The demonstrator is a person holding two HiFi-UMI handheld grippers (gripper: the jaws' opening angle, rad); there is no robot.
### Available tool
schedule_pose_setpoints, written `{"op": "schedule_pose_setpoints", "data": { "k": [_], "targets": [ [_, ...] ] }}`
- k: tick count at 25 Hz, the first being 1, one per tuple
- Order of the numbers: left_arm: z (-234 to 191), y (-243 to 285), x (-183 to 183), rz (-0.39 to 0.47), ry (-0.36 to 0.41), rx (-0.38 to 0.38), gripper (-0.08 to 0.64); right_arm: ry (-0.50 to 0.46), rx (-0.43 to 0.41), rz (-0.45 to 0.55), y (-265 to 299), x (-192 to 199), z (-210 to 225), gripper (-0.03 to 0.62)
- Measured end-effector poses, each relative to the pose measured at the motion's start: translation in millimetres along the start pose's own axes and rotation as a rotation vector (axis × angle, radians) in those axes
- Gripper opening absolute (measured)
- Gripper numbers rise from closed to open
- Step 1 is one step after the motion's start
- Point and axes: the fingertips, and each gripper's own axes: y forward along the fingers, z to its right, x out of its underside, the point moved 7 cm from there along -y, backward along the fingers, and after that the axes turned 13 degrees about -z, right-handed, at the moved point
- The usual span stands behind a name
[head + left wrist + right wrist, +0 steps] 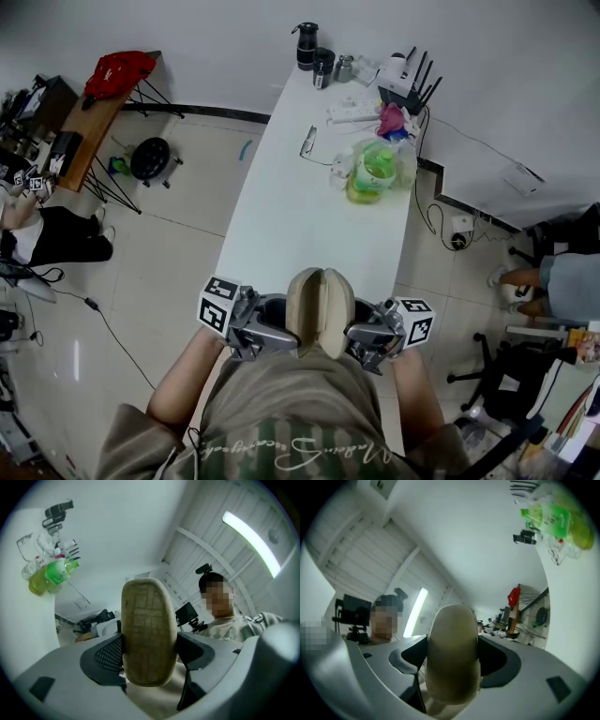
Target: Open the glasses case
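Glasses case [321,312], tan and oval with a seam running down its middle between two rounded halves, is held between the two grippers at the near end of the white table [309,206], close against the person's shirt; whether the halves have parted at the seam I cannot tell. At the far left of the room a red bag [117,70] lies on a wooden bench [89,127], with a black stool [150,157] on the floor beside it; nearer, the marker cube [218,302] of the left gripper [281,323] sits just left of the case; in the left gripper view that gripper [150,653] has its jaws clamped on the case [149,620], one dark pad on each side of the woven end that stands up between them. To the right of the case the right gripper [361,330] meets it from the other side, its own marker cube [415,319] further right; in the right gripper view this gripper [453,660] likewise grips the case [453,639], the jaws spread wide and pressed to both flanks of the smooth rounded end. Toward the far end of the table, from left to right, lie a pair of glasses [307,142], a black flask [307,45], a white power strip [354,111], a green bottle in a clear bag [373,173] and a router with black antennas [408,80].
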Motion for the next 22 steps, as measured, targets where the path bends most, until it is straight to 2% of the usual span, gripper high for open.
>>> {"op": "schedule_pose_setpoints", "data": {
  "k": [4, 8, 10, 12, 14, 16, 17, 20, 22],
  "targets": [
    [15, 5, -5, 0.003, 0.004, 0.151, 0.373, 0.033, -0.169, 0.045, 4, 1, -12, 0.337],
    [32, 7, -13, 0.071, 0.037, 0.356, 0.373, 0.099, -0.375, 0.121, 18, -4, -24, 0.337],
    [41, 7, -15, 0.097, 0.067, 0.442, 0.373, 0.117, -0.448, 0.133, 27, -5, -30, 0.337],
    [46, 8, -17, 0.119, 0.079, 0.497, 0.373, 0.147, -0.509, 0.143, 35, -6, -33, 0.337],
    [47, 10, -19, 0.136, 0.069, 0.518, 0.373, 0.179, -0.549, 0.161, 35, -7, -33, 0.337],
    [41, 9, -19, 0.144, 0.061, 0.453, 0.373, 0.162, -0.495, 0.18, 28, -9, -29, 0.337],
    [34, 6, -19, 0.139, 0.06, 0.377, 0.373, 0.122, -0.415, 0.177, 22, -11, -25, 0.337],
    [14, -2, -13, 0.064, 0.092, 0.094, 0.373, -0.079, -0.065, 0.108, 3, -19, -18, 0.337],
    [11, -6, -10, 0.026, 0.129, -0.031, 0.373, -0.155, 0.098, 0.099, -4, -25, -21, 0.337]
  ]
}}
